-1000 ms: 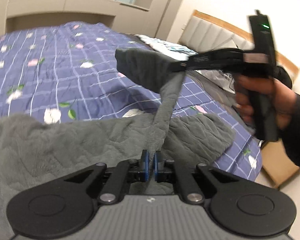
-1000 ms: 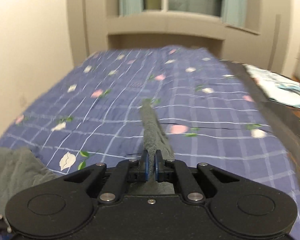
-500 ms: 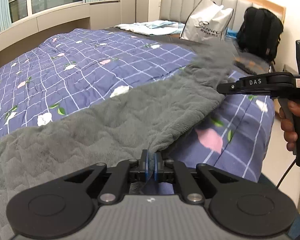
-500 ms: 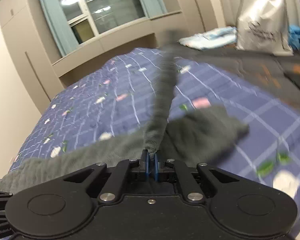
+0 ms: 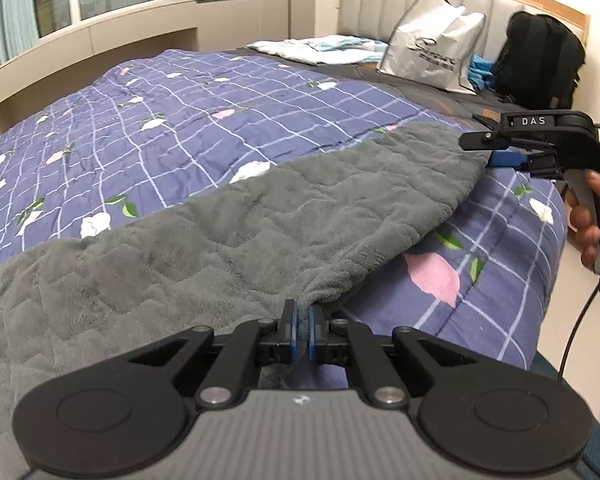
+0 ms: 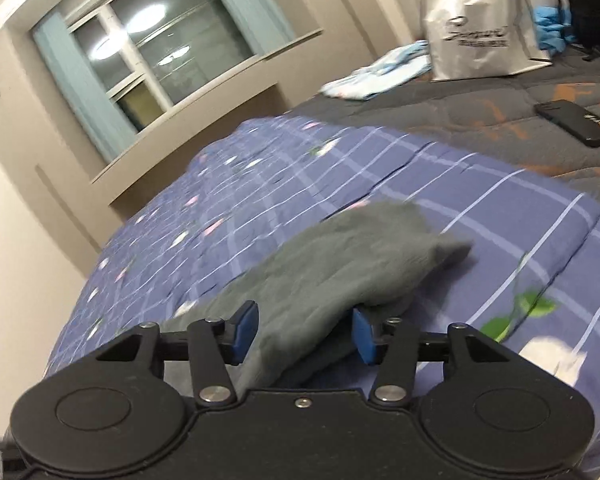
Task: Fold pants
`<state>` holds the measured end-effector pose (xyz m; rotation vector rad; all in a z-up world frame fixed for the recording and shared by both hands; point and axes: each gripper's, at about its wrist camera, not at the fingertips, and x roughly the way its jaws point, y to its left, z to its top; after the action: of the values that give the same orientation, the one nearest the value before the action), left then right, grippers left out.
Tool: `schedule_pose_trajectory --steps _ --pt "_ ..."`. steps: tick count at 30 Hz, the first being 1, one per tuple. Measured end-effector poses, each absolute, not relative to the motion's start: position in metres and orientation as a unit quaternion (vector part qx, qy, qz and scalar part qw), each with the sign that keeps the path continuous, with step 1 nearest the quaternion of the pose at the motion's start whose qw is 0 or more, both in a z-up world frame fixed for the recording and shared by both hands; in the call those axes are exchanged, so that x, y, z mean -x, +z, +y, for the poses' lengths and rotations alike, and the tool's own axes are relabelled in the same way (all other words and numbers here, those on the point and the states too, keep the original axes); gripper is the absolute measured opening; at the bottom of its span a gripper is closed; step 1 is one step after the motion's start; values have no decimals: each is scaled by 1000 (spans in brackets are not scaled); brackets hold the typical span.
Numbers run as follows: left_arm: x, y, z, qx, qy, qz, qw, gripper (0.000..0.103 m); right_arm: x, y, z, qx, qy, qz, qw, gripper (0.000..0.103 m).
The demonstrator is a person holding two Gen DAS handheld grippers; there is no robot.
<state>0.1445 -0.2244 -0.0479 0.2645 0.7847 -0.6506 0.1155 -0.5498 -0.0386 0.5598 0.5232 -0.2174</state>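
Observation:
The grey fleece pants (image 5: 260,232) lie stretched across the blue checked floral quilt (image 5: 172,128) on the bed. My left gripper (image 5: 302,330) is shut on the near edge of the pants. My right gripper (image 6: 304,330) is open, its blue pads (image 6: 246,326) spread on either side of the far end of the pants (image 6: 340,264), which rests on the quilt. In the left wrist view the right gripper (image 5: 496,152) sits at the far tip of the pants, held by a hand.
A white shopping bag (image 5: 432,56), a black backpack (image 5: 540,60) and light blue folded cloth (image 5: 312,46) lie near the padded headboard. A black phone (image 6: 576,122) lies on the dark blanket. The bed edge and floor are at right.
My right gripper has opened and let go of the pants end, which now lies flat on the quilt. The pants were laid down from a raised hold. My left gripper stays shut.

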Motion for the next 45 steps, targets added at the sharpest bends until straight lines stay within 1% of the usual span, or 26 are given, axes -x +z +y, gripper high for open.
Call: schedule_pose_trajectory --steps 1,2,5,7,8,9,10,11,12,13,14,16,18,19,23,29,33,40,45 --pt "-144 -47 -224 -123 -308 371 867 5 -120 -36 -555 -271 -111 252 923 27" --pt "-143 -46 -224 -121 -305 368 870 5 -122 -33 -558 -258 -118 251 925 13" --pt "-145 -50 -227 -113 -305 383 865 5 -130 -23 -556 -212 -123 257 935 14" --pt "-147 -55 -226 -102 -307 397 859 6 -135 -29 -554 -195 -133 277 931 15" --pt "-148 -56 -225 -94 -306 403 857 11 -135 -35 -555 -192 -140 289 927 18" --pt "-150 -55 -222 -84 -307 407 856 19 -135 -39 -555 -193 -144 297 924 18" --pt "-150 -55 -220 -76 -308 410 855 25 -130 -45 -556 -198 -145 300 922 26" --pt "-151 -54 -217 -65 -309 412 855 44 -127 -48 -557 -201 -146 299 921 34" --pt "-152 -52 -215 -54 -310 411 856 68 -122 -50 -557 -203 -147 296 922 42" --pt "-152 -50 -212 -45 -306 408 859 76 -117 -50 -556 -200 -152 293 923 63" --pt "-152 -48 -210 -38 -301 405 863 81 -113 -50 -556 -196 -158 289 923 76" --pt "-155 -45 -205 -28 -290 399 869 85 -104 -50 -558 -200 -158 276 927 76" --pt "-160 -44 -202 -21 -264 398 878 100 -101 -50 -564 -216 -158 274 924 85" --pt "-163 -44 -200 -20 -245 399 884 101 -101 -51 -568 -227 -160 272 921 92" --pt "-177 -48 -193 -4 -194 420 886 102 -106 -55 -579 -274 -124 277 913 102" --pt "-187 -49 -183 45 -168 435 884 103 -115 -59 -562 -258 -97 298 914 103" --pt "-189 -49 -188 42 -163 431 886 103 -118 -61 -557 -242 -96 302 917 103" --pt "-194 -52 -195 37 -167 432 885 103 -123 -62 -572 -272 -106 290 911 103" --pt "-198 -54 -199 26 -169 433 885 103 -130 -64 -572 -267 -116 291 911 103"
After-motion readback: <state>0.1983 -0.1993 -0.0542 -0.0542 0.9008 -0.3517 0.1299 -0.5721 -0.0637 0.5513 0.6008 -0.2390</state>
